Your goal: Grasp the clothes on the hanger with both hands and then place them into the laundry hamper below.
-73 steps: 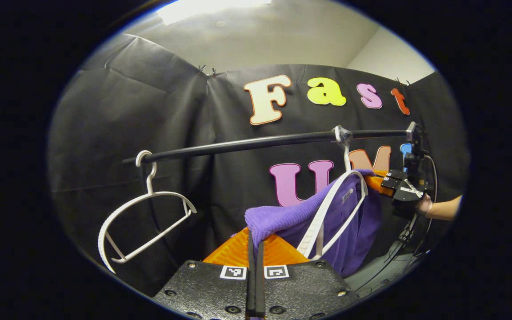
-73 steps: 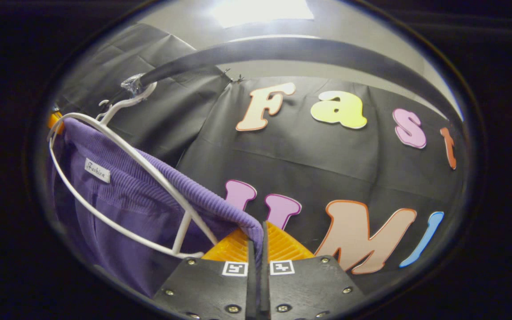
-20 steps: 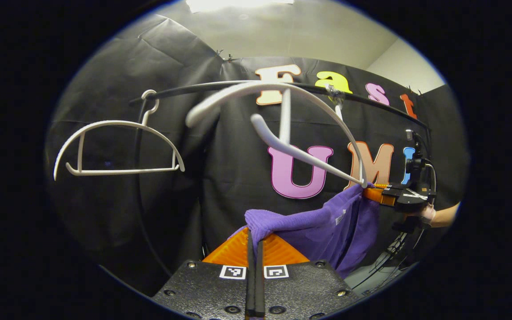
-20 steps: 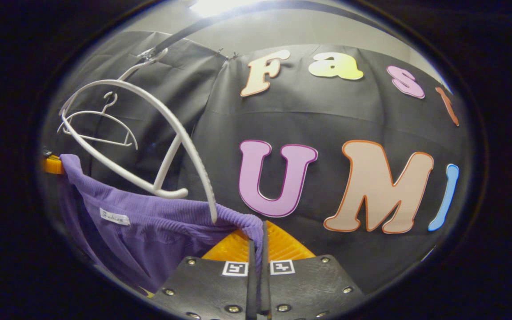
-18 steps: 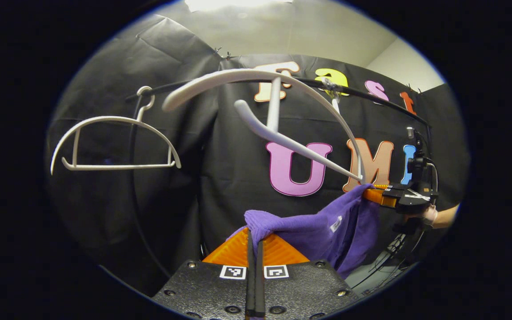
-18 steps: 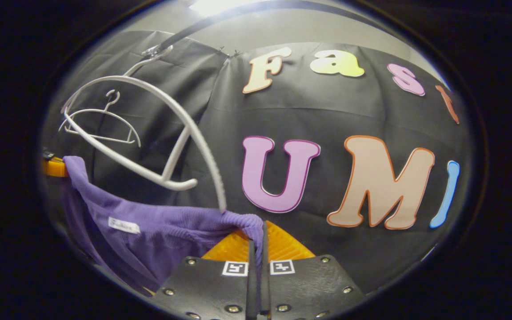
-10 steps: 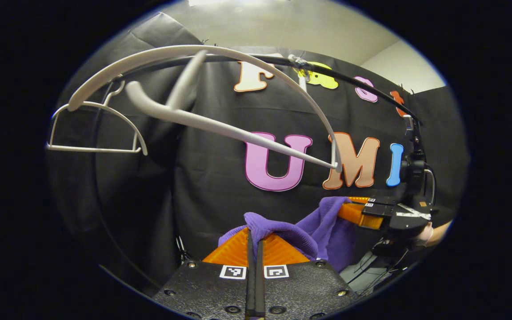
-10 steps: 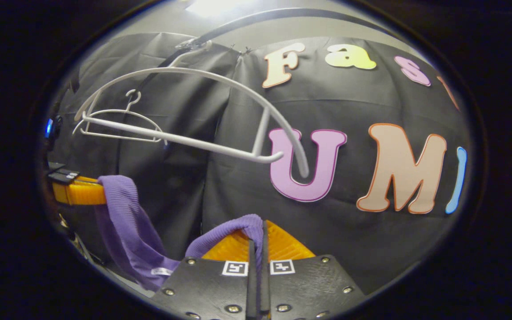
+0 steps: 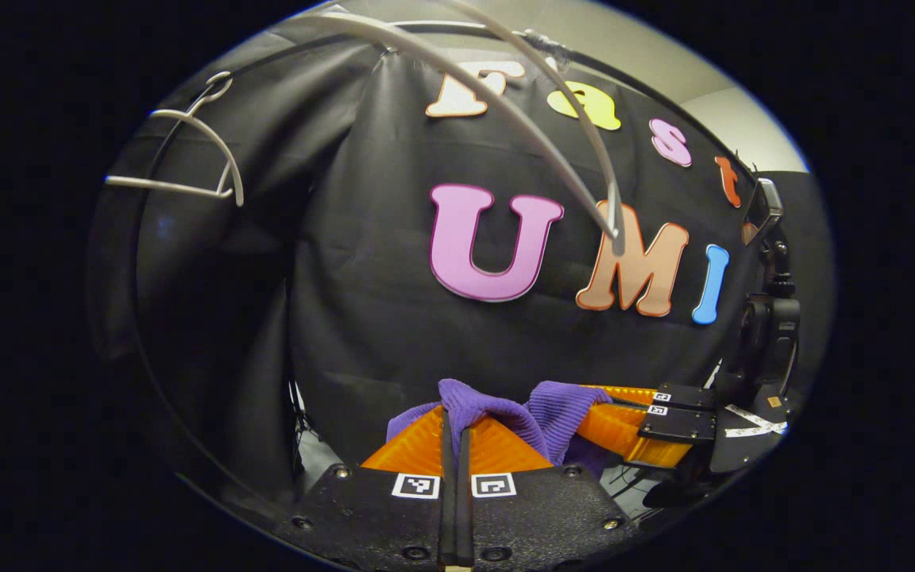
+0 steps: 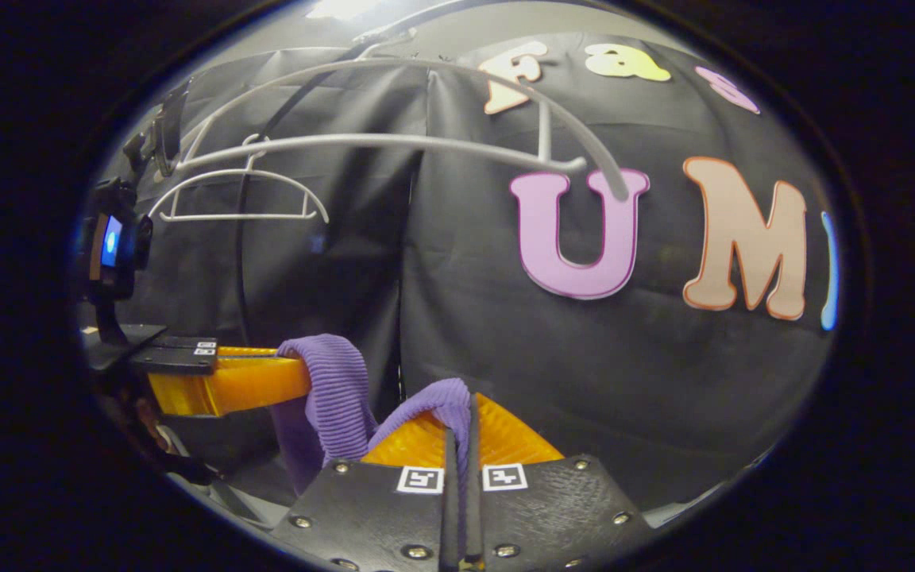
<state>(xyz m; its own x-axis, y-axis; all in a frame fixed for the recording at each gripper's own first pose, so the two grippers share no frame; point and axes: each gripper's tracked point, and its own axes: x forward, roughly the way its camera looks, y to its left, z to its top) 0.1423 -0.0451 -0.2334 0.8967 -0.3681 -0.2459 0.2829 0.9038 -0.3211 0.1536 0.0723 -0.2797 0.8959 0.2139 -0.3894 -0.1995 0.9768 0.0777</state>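
Purple ribbed garment [image 9: 497,413] hangs bunched between the two tongs, well below the white hanger [image 9: 505,103] it belongs to and clear of it. The left tongs [image 9: 455,429] have their fingers pressed together on a fold of the fabric, which bulges over the tips. In the right gripper view the right tongs [image 10: 461,433] are likewise clamped on a fold of the same garment [image 10: 338,393], with cloth running down between the fingers. The two tongs sit just beside each other, the fabric sagging in a short loop between them. Above the garment, the bare white hanger [image 10: 426,143] hangs tilted from the black rail [image 9: 457,28]. A second empty white hanger [image 9: 179,159] hangs farther along the rail, well apart from the garment.
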